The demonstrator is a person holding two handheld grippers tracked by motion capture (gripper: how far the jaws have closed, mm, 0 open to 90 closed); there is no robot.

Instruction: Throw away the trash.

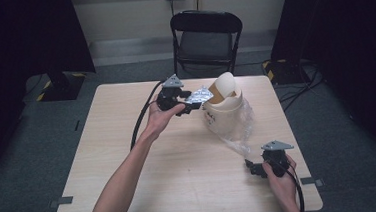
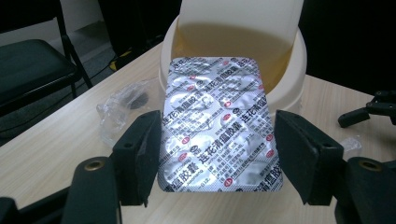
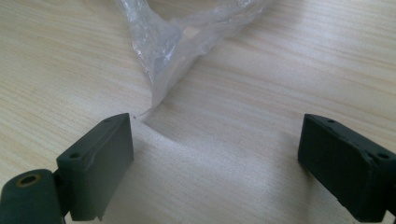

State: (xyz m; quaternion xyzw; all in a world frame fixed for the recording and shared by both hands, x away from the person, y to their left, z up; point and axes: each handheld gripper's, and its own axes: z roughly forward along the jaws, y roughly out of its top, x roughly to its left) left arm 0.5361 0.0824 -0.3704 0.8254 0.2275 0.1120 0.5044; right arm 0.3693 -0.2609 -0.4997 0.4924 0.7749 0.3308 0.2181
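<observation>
Keep the shiny silver foil pill sheet (image 2: 218, 126), mid-frame, pinched in the left gripper (image 2: 219, 154); tip gently into the cream plastic bin (image 2: 299, 60) (slippery foil). Leave the right gripper (image 3: 215, 158) spread wide, lower right.

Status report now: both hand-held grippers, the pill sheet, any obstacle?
Left hand-held gripper holds blister pack at the bin mouth. Right hand-held gripper open, beside plastic bag. No obstacle.
</observation>
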